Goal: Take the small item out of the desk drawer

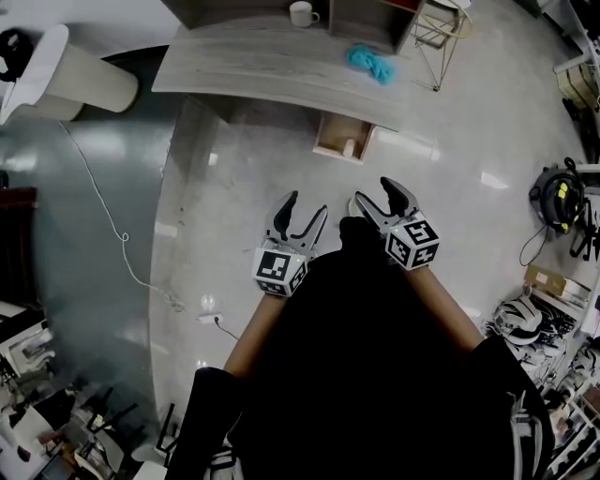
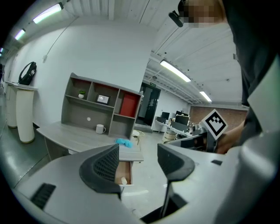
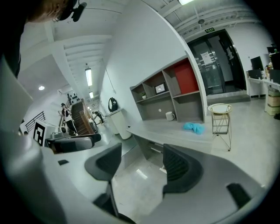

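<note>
The desk drawer (image 1: 343, 139) hangs open under the grey desk (image 1: 272, 66), with a small pale item (image 1: 349, 147) standing in it. The left gripper view also shows the drawer (image 2: 122, 172) and the item (image 2: 124, 180), just right of the left jaw. Both grippers are held close to the person's body, well short of the desk. My left gripper (image 1: 303, 212) is open and empty. My right gripper (image 1: 377, 197) is open too, with nothing between its jaws. From the right gripper view the desk (image 3: 170, 133) lies ahead, with the drawer hidden.
A white mug (image 1: 302, 13) and a blue cloth (image 1: 371, 63) rest on the desk by a shelf unit (image 2: 103, 105). A wire stool (image 1: 439, 37) stands right of the desk. A white cable (image 1: 112, 225) and plug lie on the floor at left. Clutter lines the right side.
</note>
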A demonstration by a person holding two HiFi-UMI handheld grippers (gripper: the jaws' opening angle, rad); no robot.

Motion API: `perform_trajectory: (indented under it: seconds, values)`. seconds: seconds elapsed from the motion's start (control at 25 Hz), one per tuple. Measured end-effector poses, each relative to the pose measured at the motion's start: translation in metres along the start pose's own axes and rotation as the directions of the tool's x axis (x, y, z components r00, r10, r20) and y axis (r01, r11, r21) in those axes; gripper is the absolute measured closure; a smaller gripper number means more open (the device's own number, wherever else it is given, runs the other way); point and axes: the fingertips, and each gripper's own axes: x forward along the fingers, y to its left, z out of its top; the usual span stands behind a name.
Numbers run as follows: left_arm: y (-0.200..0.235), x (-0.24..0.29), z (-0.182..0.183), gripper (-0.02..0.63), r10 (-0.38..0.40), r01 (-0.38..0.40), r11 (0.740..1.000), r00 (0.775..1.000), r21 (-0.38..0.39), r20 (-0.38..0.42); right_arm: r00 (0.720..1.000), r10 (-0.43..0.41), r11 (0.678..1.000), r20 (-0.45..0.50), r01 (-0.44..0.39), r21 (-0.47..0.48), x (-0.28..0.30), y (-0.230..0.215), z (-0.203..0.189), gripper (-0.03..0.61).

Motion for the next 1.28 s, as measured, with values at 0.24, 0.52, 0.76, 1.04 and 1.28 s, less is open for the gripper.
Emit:
perform_trajectory:
  seconds: [0.24,0.52,0.76,1.04,1.28]
  values:
    - [-0.008,0.055,0.017,0.36,0.042,-0.042,0.999,0.999,0.004,-0.022,0.998,0.059,0.998,-0.025,-0.06,-0.003,0.014,-0.051,0.025,0.298]
    - [-0.005,0.104,0.025,0.36,0.109,-0.11,0.994,0.993,-0.019,-0.047,0.988,0.14,0.99,-0.065,-0.141,-0.013,0.036,-0.089,0.045,0.298]
    - [0.002,0.133,0.018,0.36,0.15,-0.154,0.987,0.985,-0.049,-0.083,0.976,0.189,0.981,-0.107,-0.192,-0.02,0.056,-0.116,0.052,0.298]
    - [0.007,0.167,0.002,0.36,0.176,-0.187,0.98,0.974,-0.067,-0.139,0.956,0.237,0.969,-0.174,-0.244,-0.023,0.07,-0.14,0.045,0.298]
    - [0.017,0.19,-0.022,0.36,0.159,-0.19,0.97,0.967,-0.15,-0.198,0.946,0.236,0.97,-0.221,-0.242,-0.001,0.085,-0.155,0.038,0.298]
